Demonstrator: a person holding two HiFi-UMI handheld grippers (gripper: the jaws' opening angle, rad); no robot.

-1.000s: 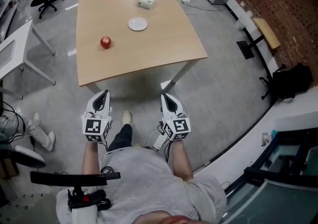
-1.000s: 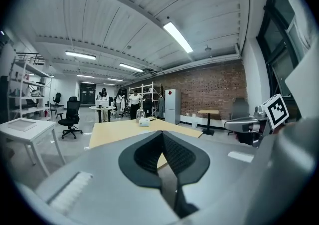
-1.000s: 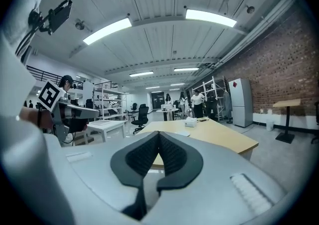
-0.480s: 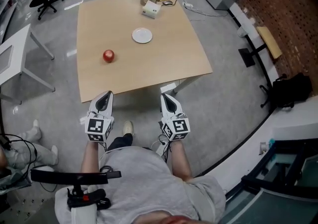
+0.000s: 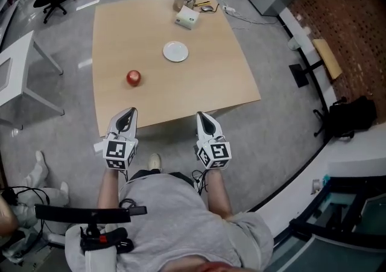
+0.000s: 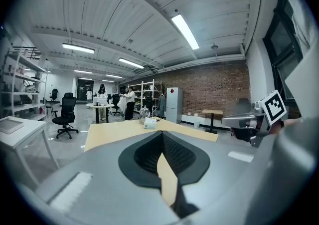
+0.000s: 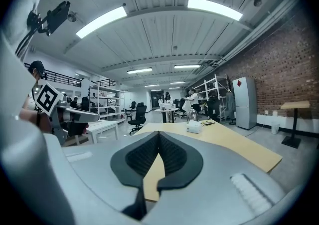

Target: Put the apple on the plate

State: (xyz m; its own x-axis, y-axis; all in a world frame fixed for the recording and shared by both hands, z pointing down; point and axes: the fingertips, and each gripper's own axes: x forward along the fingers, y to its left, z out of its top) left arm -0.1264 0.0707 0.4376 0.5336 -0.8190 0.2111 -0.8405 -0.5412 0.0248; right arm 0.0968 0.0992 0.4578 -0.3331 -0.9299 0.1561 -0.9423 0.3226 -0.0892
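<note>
Red apple [image 5: 133, 78] sits left of centre on the surface [image 5: 205, 87], well apart from the white plate [image 5: 175, 52], farther right. Since a second ago the left hand-held gripper [image 5: 126, 112] and right hand-held gripper [image 5: 203, 116] have reached the near edge, jaws together, empty. Approach only; grasp not started.

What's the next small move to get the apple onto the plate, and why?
Probably bring the left gripper forward over the table toward the apple, opening its jaws on the way. It is shut and empty at the near edge, and the apple lies closer to it than to the right gripper. The plate beyond is empty.
</note>
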